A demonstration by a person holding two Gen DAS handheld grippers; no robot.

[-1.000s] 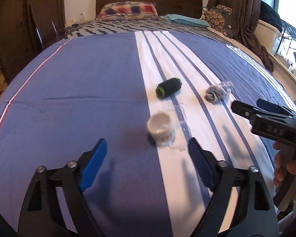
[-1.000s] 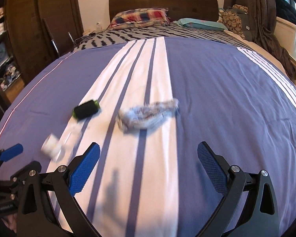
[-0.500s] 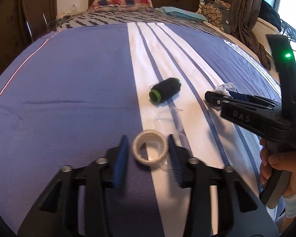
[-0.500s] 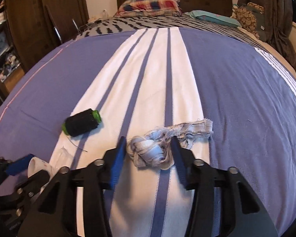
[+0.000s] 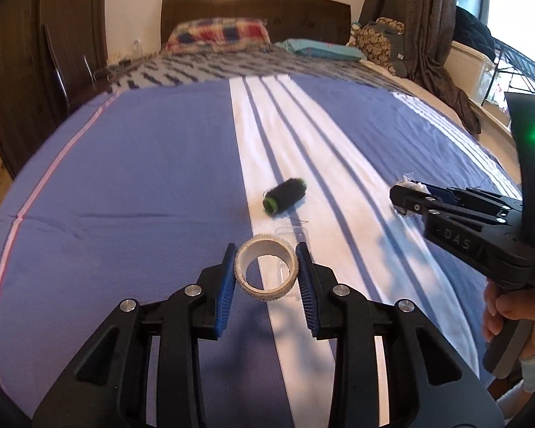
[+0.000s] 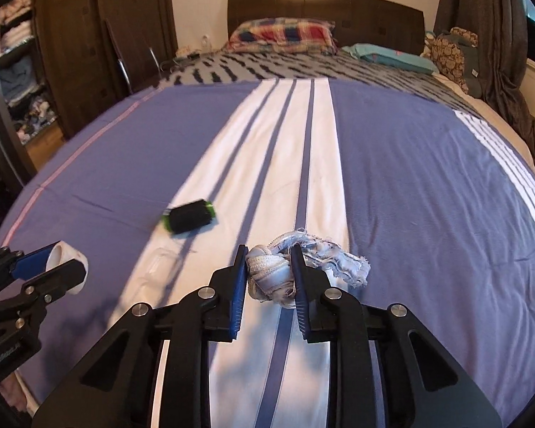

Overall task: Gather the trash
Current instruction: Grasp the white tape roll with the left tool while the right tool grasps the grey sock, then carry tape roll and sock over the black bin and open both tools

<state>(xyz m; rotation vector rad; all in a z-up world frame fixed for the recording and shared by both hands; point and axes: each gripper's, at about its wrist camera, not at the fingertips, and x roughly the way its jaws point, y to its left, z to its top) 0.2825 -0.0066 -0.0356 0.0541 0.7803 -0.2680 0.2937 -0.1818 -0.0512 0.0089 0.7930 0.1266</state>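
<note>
My left gripper (image 5: pixel 266 251) is shut on a white tape roll (image 5: pixel 265 274), held a little above the blue bedspread (image 5: pixel 125 196). In the right wrist view the same roll (image 6: pixel 69 258) shows at the far left between the left gripper's (image 6: pixel 50 260) fingers. My right gripper (image 6: pixel 269 249) has its jaws closing on a crumpled pale cloth scrap (image 6: pixel 271 274), pads pressing on it, and its frayed tail hangs to the right. The left wrist view shows the right gripper (image 5: pixel 403 196) side-on with the cloth scrap (image 5: pixel 413 185) at its tip. A black thread spool (image 5: pixel 285 197) (image 6: pixel 189 215) with green ends lies on the white stripe.
A clear plastic piece (image 5: pixel 291 232) (image 6: pixel 159 263) lies on the bed behind the roll. Pillows (image 5: pixel 217 34) and a dark headboard are at the far end. A wardrobe (image 6: pixel 89 35) stands left, a curtain (image 5: pixel 431 35) right. A person's hand (image 5: pixel 499 315) holds the right gripper's handle.
Both grippers went from wide open to closed, the left around the tape roll and the right around the cloth scrap. Both have since risen, lifting their items off the bedspread.
</note>
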